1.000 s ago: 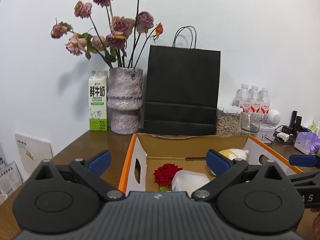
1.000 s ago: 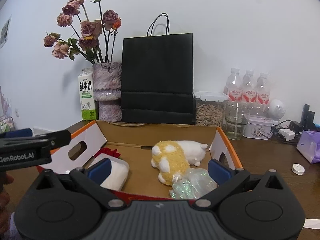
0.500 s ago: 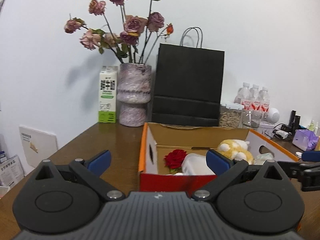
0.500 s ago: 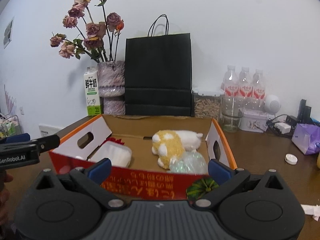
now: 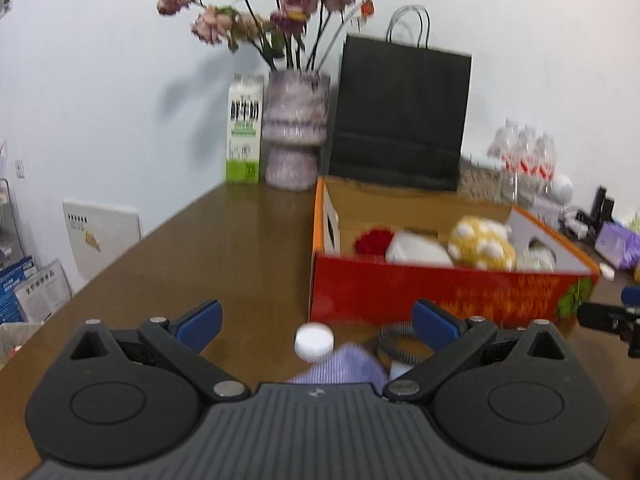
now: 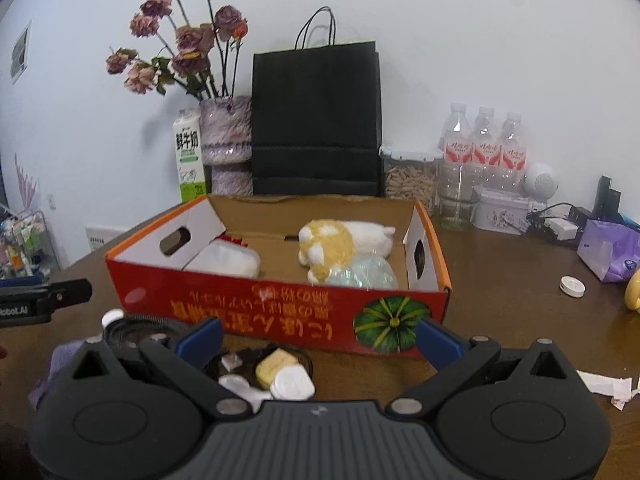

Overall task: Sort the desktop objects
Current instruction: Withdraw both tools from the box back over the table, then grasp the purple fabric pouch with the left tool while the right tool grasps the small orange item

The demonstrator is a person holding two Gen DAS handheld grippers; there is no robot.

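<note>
Left wrist view first: we've pulled well back from the cardboard box (image 5: 440, 292) since a second ago, when we were looking down into it; now its red front wall stands ahead and to the right of our left gripper (image 5: 316, 322). The gripper is spread wide and holds nothing. Fresh items show between its fingers: a small white cap (image 5: 314, 341), a purple cloth (image 5: 340, 364) just behind it, and a dark coiled band (image 5: 394, 340) toward the right finger. Inside the box we see the red rose (image 5: 370, 242), the white container (image 5: 416, 250) and the yellow plush toy (image 5: 482, 246), all blurred. Ahead and left, bare table (image 5: 224, 248) runs open up to the milk carton (image 5: 245, 140) and vase (image 5: 296, 140).

Right wrist view: same retreat here, with the box (image 6: 280, 312) now whole in front of us. Our right gripper (image 6: 318, 338) is wide apart and empty. Just short of the box's front wall, between the fingers, lies a heap of small pieces, among them a yellow piece (image 6: 276, 364) and a white case (image 6: 292, 384). The left gripper's tip (image 6: 48, 300) pokes in at far left. To the right, open table (image 6: 500, 312) reaches a white disc (image 6: 572, 286) and a purple tissue pack (image 6: 610, 250).
</note>
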